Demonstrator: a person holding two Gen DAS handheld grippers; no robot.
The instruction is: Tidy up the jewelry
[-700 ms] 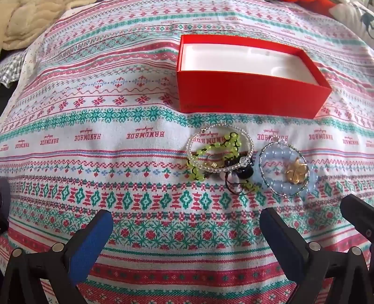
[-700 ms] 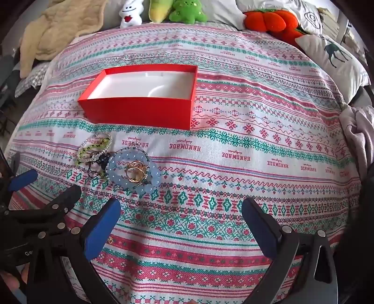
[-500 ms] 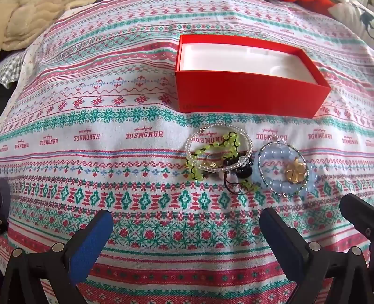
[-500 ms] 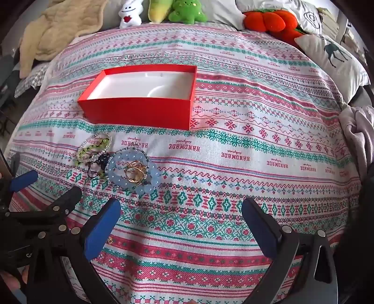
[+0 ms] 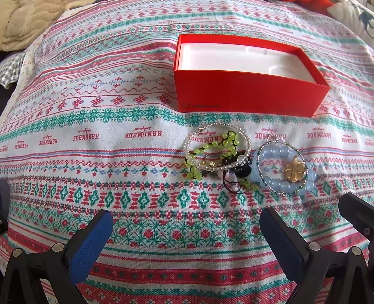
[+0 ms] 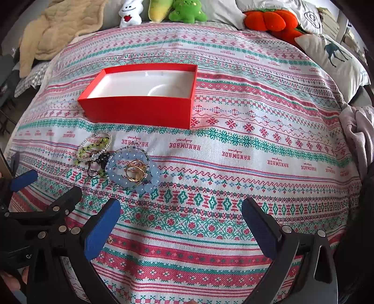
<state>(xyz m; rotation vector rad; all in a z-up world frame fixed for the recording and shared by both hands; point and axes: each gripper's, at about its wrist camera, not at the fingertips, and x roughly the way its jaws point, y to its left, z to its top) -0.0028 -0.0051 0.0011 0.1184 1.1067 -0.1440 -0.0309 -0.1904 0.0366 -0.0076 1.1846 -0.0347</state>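
Observation:
An open red box (image 5: 247, 93) with a white inside stands on the patterned bedspread; it also shows in the right wrist view (image 6: 140, 110). In front of it lies a pile of jewelry: a green bead bracelet (image 5: 210, 149) tangled with a clear bead bracelet (image 5: 243, 138), and a pale blue bead bracelet (image 5: 275, 182) with gold rings (image 5: 295, 171) inside it. The pile also shows in the right wrist view (image 6: 121, 161). My left gripper (image 5: 187, 229) is open and empty, just short of the pile. My right gripper (image 6: 181, 219) is open and empty, to the right of the pile.
The bedspread (image 6: 257, 145) covers the bed. Plush toys (image 6: 187, 11), an orange pumpkin plush (image 6: 271, 21) and a deer pillow (image 6: 334, 58) line the far edge. A beige blanket (image 6: 53, 32) lies at the far left, a grey throw (image 6: 357, 133) at the right.
Both grippers have stayed open and nearly still. The left wrist view has shifted very slightly. The jewelry and box have not moved.

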